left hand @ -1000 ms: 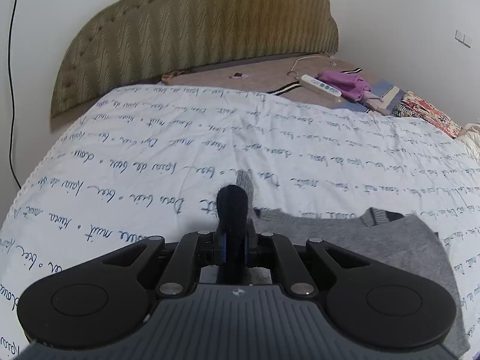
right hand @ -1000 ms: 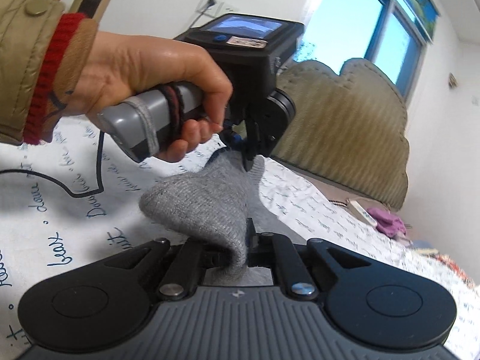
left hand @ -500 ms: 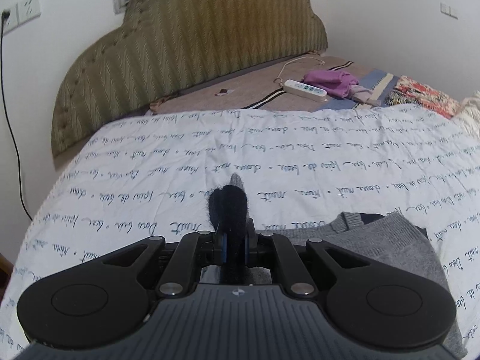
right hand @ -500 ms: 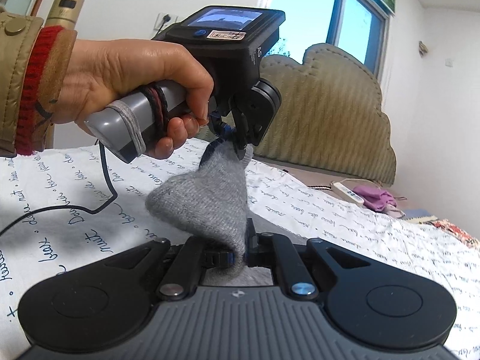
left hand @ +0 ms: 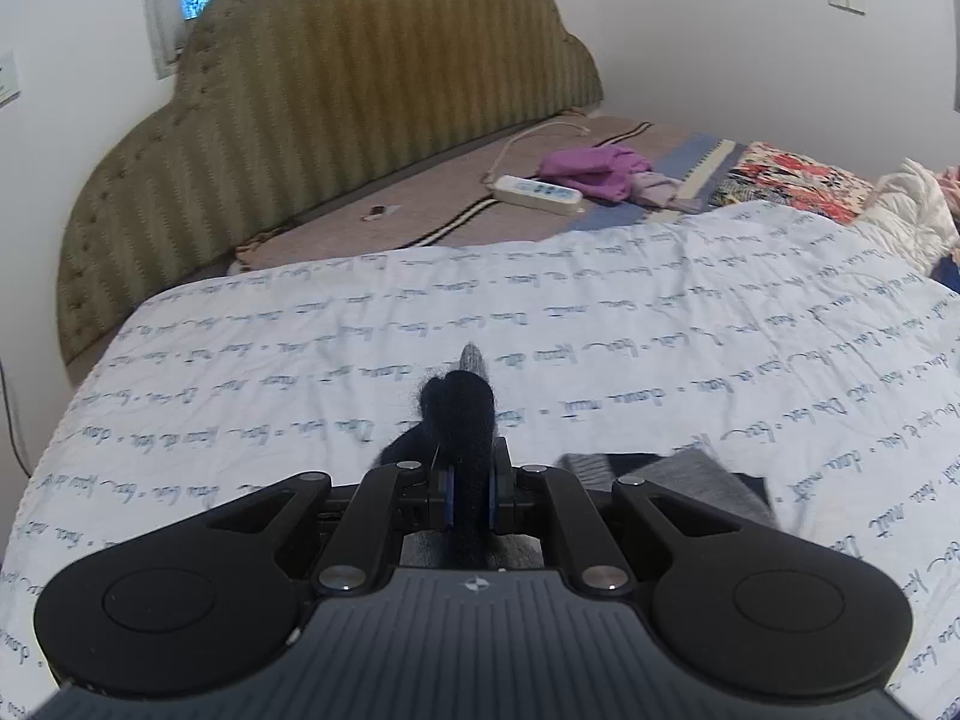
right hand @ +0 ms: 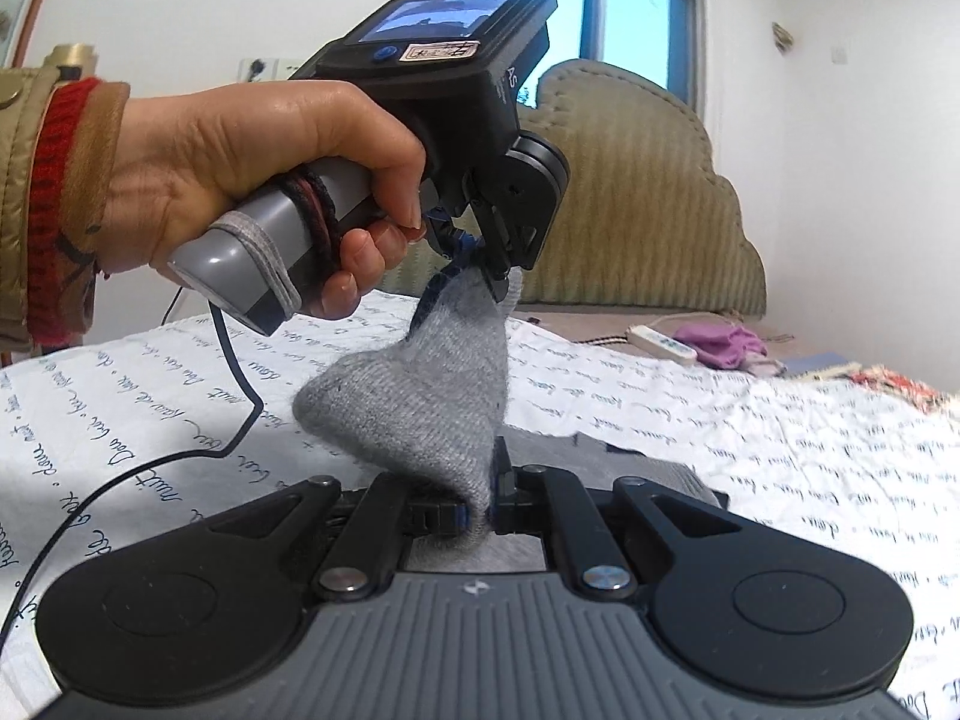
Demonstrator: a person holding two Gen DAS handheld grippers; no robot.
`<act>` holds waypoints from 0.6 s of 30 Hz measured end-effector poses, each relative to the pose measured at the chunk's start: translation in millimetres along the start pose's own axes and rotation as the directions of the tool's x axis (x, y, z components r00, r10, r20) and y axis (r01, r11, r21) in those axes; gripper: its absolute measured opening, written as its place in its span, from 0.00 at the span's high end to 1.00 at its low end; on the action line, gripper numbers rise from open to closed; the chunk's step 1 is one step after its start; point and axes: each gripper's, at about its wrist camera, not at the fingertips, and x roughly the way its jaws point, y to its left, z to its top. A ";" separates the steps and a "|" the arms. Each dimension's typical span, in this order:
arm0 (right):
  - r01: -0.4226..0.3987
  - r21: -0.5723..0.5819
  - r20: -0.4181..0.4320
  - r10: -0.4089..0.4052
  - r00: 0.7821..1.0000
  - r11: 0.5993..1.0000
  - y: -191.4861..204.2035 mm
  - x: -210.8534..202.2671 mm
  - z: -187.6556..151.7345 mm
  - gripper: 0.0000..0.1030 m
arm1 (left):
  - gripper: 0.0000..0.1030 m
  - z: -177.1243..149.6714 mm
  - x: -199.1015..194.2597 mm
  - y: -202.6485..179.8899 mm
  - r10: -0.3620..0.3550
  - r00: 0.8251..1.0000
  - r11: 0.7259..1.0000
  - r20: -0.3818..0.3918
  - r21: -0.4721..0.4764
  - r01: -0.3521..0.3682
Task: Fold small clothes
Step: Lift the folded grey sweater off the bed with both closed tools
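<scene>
Small grey knitted garment with dark navy trim (right hand: 420, 408), pinched at two places and lifted above white bed sheet printed with lines of blue handwriting (right hand: 780, 456). Left gripper (right hand: 480, 267), black, with a small screen on top, clamped shut on the garment's upper edge, a strip of navy trim and pale ribbing showing at its fingertips. Left hand (right hand: 252, 180) wrapped round the grey handle, olive quilted sleeve with red knitted cuff (right hand: 48, 204) at the wrist. Black cable (right hand: 237, 414) trailing from the handle down across the sheet. Right gripper (right hand: 480, 510) closed on a lower fold of the same garment, the knit stretched in a sagging grey web between the two grips. Rest of the garment lying flat on the sheet just beyond the right gripper's fingers.

In the left wrist view, fuzzy navy fabric bunched between the closed jaws, a grey tip poking past. Behind the sheet, olive green scalloped padded headboard (left hand: 360, 120) against the wall. White power strip (left hand: 537, 191) and crumpled purple cloth (left hand: 594, 171) near the headboard, well apart from the garment.
</scene>
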 end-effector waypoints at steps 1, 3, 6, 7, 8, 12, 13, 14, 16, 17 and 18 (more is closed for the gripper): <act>0.001 0.011 -0.003 -0.001 1.000 1.000 -3.5 -2.0 -1.1 0.94 | 0.91 0.9 1.3 -6.3 -0.007 1.000 1.000 -0.001 0.002 0.007; 0.007 0.031 -0.010 -0.007 1.000 0.999 -10.1 -6.0 -3.7 0.94 | 0.91 2.3 4.4 -17.9 -0.024 1.000 1.000 -0.005 0.006 0.024; 0.019 0.068 -0.022 -0.018 1.000 0.998 -24.7 -9.8 -8.9 0.94 | 0.91 3.3 10.7 -37.5 -0.043 0.999 0.999 -0.008 0.022 0.043; 0.022 0.082 -0.028 -0.020 0.999 0.996 -28.5 -10.5 -10.4 0.94 | 0.91 3.1 13.7 -44.1 -0.049 0.999 0.998 -0.012 0.028 0.049; 0.025 0.097 -0.033 -0.021 0.999 0.995 -32.5 -11.5 -12.2 0.94 | 0.91 2.3 16.8 -50.2 -0.055 0.998 0.998 -0.016 0.032 0.055; 0.032 0.165 -0.057 -0.023 0.998 0.986 -50.1 -12.5 -20.3 0.94 | 0.91 -0.2 33.2 -73.9 -0.073 0.996 0.996 -0.041 0.048 0.075; 0.032 0.185 -0.064 -0.021 0.998 0.982 -54.7 -12.1 -22.4 0.94 | 0.91 -1.2 37.7 -79.4 -0.076 0.996 0.996 -0.049 0.052 0.079; 0.031 0.204 -0.072 -0.017 0.997 0.978 -58.1 -11.8 -24.4 0.94 | 0.91 -2.1 42.1 -84.3 -0.079 0.995 0.995 -0.057 0.056 0.082; 0.027 0.246 -0.087 -0.006 0.996 0.969 -67.4 -10.6 -29.3 0.94 | 0.91 -4.8 51.0 -94.4 -0.082 0.994 0.994 -0.073 0.066 0.087; 0.026 0.266 -0.093 -0.001 0.996 0.964 -69.8 -10.3 -31.4 0.94 | 0.91 -6.4 55.1 -98.9 -0.083 0.993 0.994 -0.081 0.069 0.089; 0.025 0.282 -0.099 0.003 0.995 0.959 -72.8 -9.9 -33.4 0.94 | 0.91 -8.1 58.6 -102.7 -0.086 0.992 0.993 -0.088 0.072 0.093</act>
